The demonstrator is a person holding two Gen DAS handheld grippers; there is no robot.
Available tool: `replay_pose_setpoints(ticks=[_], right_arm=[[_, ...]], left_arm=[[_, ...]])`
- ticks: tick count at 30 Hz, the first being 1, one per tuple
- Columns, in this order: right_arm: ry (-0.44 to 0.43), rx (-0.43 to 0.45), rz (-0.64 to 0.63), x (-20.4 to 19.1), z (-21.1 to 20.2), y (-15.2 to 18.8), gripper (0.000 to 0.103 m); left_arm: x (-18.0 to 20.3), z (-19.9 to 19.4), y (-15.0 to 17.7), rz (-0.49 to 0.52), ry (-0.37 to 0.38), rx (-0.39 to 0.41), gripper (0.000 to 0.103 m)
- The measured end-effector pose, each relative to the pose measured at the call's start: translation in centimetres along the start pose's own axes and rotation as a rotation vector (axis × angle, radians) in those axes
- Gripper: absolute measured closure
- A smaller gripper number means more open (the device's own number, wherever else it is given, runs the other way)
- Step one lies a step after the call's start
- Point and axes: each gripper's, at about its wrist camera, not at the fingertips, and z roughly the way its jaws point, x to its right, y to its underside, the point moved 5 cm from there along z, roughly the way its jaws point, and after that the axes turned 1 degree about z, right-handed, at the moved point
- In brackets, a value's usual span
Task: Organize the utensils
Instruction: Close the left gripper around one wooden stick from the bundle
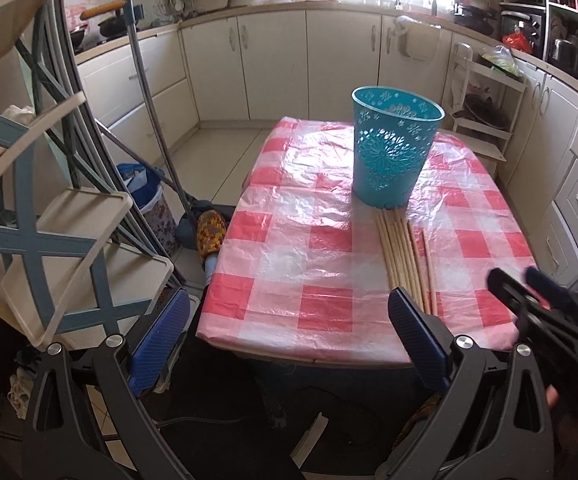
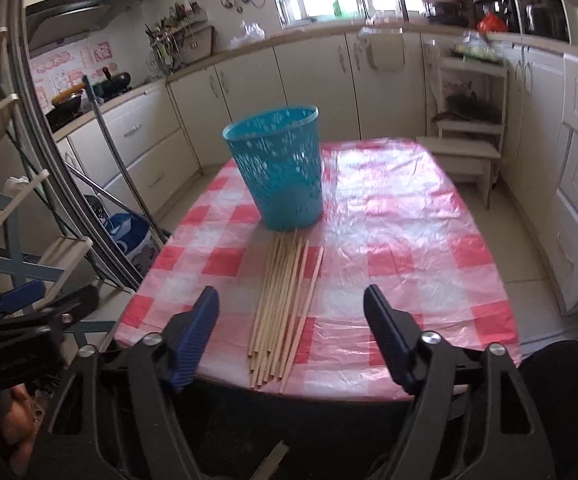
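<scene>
Several wooden chopsticks (image 2: 285, 304) lie side by side on the table with the red-and-white checked cloth (image 2: 409, 240), pointing at a teal perforated basket (image 2: 279, 168) that stands upright behind them. My right gripper (image 2: 291, 334) is open and empty, low over the near ends of the chopsticks. In the left wrist view the chopsticks (image 1: 405, 258) lie in front of the basket (image 1: 393, 146). My left gripper (image 1: 289, 338) is open and empty at the table's near edge, left of the chopsticks. The right gripper (image 1: 529, 292) shows at the right.
A folding step ladder (image 1: 69, 216) and a mop handle (image 1: 153, 92) stand left of the table (image 1: 289, 240). A blue bin (image 1: 149, 200) sits on the floor. Kitchen cabinets (image 1: 273, 64) line the back and right. A small white shelf (image 2: 469, 120) stands beyond the table.
</scene>
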Motion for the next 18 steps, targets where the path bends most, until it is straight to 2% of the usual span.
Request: replay_pose_setpoints(ticks=[2,5,9,12,16,18], right_arm=[[0.02,-0.081,0.004,1.2,3.5,0.2,0.061],[0.027,-0.14,0.026,2.4,7.9,0.2,0.073],[0.026,-0.202,0.057,1.9,11.4,0.7,0.076],[0.013,-0.245,0.081,1.0,13.7,0.7,0.083],[0.048,-0.246,-0.003,0.7,14.4,-0.1,0.093],[0.069,-0.256,-0.068,1.3,14.4,-0.6,0.095]], left_arm=[[0.1,1.3,0.0,-0.01,-0.002,-0.022,0.008],[0.1,3.1,-0.3,-0.013,-0.01,-0.047,0.008],[0.1,5.4,-0.6,-0.023,-0.011,-0.081,0.008],[0.5,7.1,-1.1,-0.033,0.005,-0.101,0.008],[1.6,9.6,-1.8,-0.026,0.026,-0.118,0.008],[2.3,11.1,-2.3,-0.02,0.04,-0.123,0.008]])
